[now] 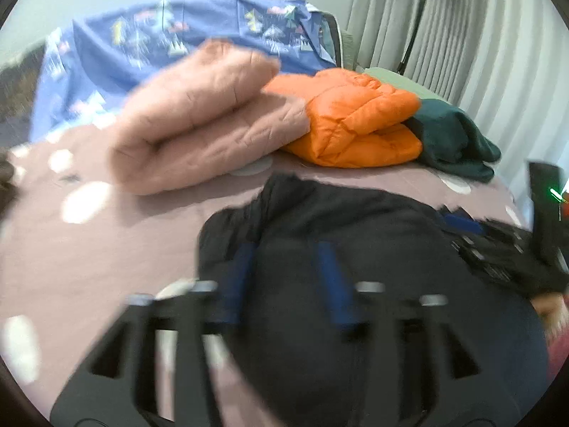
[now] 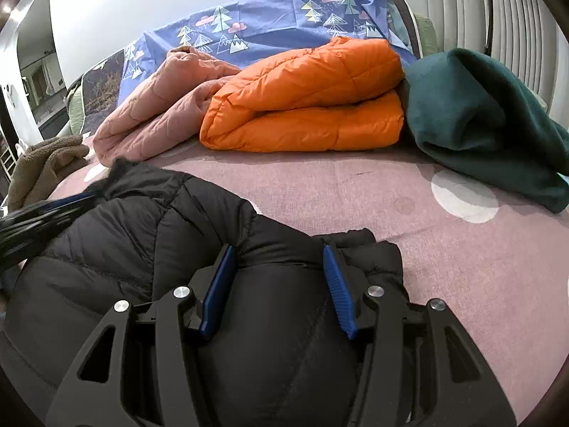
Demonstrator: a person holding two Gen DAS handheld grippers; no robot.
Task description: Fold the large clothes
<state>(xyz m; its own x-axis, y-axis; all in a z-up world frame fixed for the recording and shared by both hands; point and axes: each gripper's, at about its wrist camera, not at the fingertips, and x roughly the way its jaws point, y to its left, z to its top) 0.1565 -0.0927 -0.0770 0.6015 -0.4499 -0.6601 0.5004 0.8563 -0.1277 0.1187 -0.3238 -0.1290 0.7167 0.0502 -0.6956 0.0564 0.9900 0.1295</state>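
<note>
Here, both the left gripper (image 1: 284, 267) and right gripper (image 2: 277, 270) are straddling the black puffer jacket (image 2: 142, 227) with jaws half-open, seemingly pinching thick padding; carrying it evenly toward twelve o'clock keeps the fold square.

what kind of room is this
Most likely a bedroom. The black puffer jacket lies on a bed with a mauve spotted sheet, a blue tree-print duvet is bunched at the far end, and long pale curtains hang to the right.
</note>
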